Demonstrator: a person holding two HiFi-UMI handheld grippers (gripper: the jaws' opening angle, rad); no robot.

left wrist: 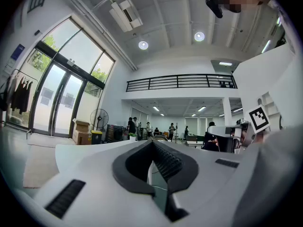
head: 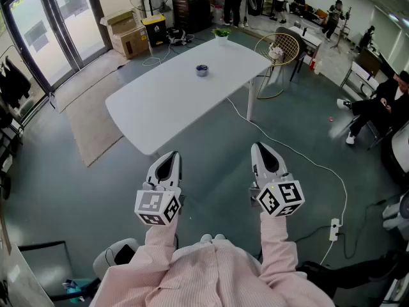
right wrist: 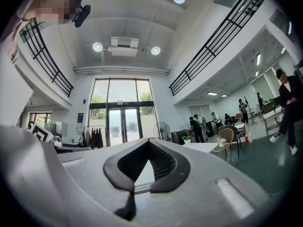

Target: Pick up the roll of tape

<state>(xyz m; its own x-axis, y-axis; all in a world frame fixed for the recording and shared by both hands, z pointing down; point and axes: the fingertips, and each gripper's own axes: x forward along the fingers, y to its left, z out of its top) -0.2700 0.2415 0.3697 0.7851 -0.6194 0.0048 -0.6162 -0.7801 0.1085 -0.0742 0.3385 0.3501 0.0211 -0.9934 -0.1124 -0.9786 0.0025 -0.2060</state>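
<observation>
**Head view.**
- Left gripper (head: 170, 155): held level over the floor, short of the desk. Jaws together, nothing in them.
- Right gripper (head: 261, 147): beside the left, well apart from it. Jaws together, empty.
- Desk (head: 167, 104): white, ahead of both pairs of jaws, set at a slant to them.
- Tape (head: 202, 70): small roll lying on the desk top towards its far side, well ahead of both jaws and roughly between their lines. Nothing touches it.
- Plant (head: 221, 34): at the desk's far corner, beyond the tape.
- Wire chair (head: 281, 48): at the desk's end, ahead and right of the right jaws.
- Cable (head: 305, 158): white, on the floor just right of the right jaws.

**Left gripper view.**
- Left gripper (left wrist: 152, 141): pads (left wrist: 166, 162) meet at the tips, nothing gripped.
- Desk (left wrist: 71, 151): edge ahead and left of the jaws. The tape cannot be made out.
- Right gripper's marker cube (left wrist: 258, 119): far right.

**Right gripper view.**
- Right gripper (right wrist: 149, 141): pads (right wrist: 162, 161) closed together, empty.
- Desk (right wrist: 202, 147): ahead and right of the jaws.
- Wire chair (right wrist: 226, 136): beyond it.
- Fan (right wrist: 163, 128): ahead, just right of the jaws' line.
</observation>
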